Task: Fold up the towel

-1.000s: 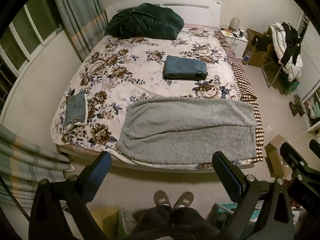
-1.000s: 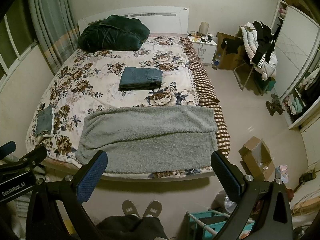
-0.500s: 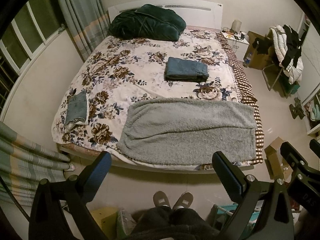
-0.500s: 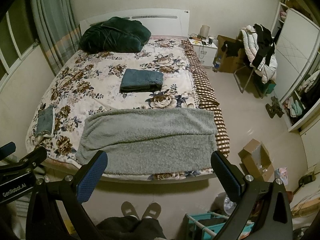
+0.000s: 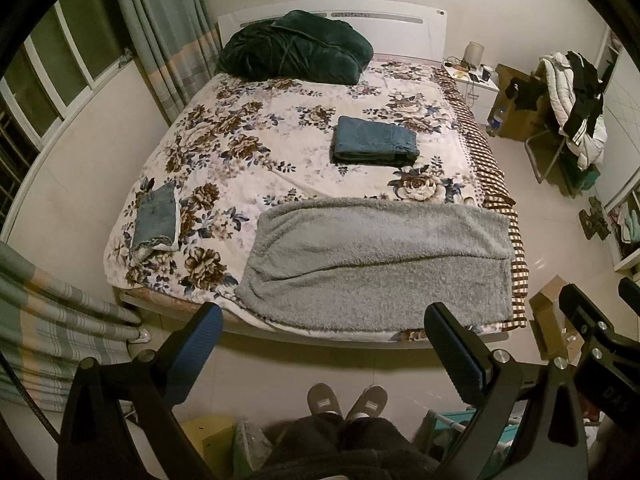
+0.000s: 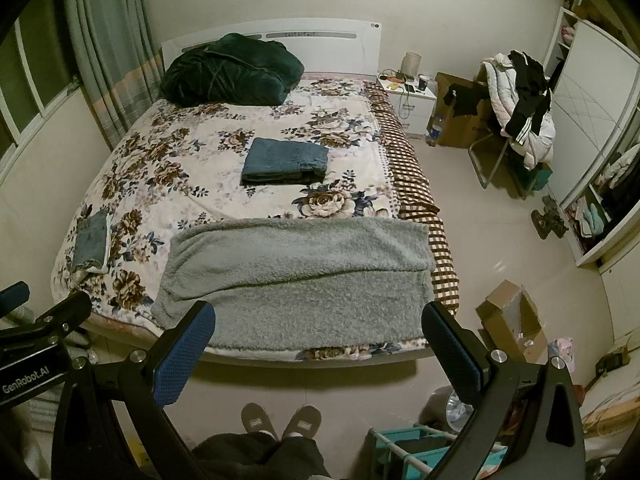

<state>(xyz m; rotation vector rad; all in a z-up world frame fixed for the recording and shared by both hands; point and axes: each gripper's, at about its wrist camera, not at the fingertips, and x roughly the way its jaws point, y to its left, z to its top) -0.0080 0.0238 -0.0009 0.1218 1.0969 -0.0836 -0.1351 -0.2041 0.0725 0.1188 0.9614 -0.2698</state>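
A fluffy grey towel (image 5: 376,264) (image 6: 296,276) lies at the foot of the floral bed (image 5: 256,152) (image 6: 180,168). It is doubled over, with a fold line running across its width. My left gripper (image 5: 320,340) is held high above the floor, short of the bed's foot edge, open and holding nothing. My right gripper (image 6: 316,340) hovers beside it, also open and holding nothing. Neither touches the towel. The right gripper's body (image 5: 596,332) shows at the right edge of the left wrist view.
Folded blue jeans (image 5: 376,142) rest mid-bed, a small denim piece (image 5: 156,220) at the left edge, a dark green blanket (image 5: 292,50) by the headboard. A person's slippers (image 5: 346,400) stand below. An open cardboard box (image 6: 512,320), teal rack (image 6: 412,452) and clothes-laden chair (image 6: 516,112) stand to the right.
Both views have shifted slightly: the bed and towel sit a little lower in frame than a second ago. Both grippers stay open; the towel has not moved.
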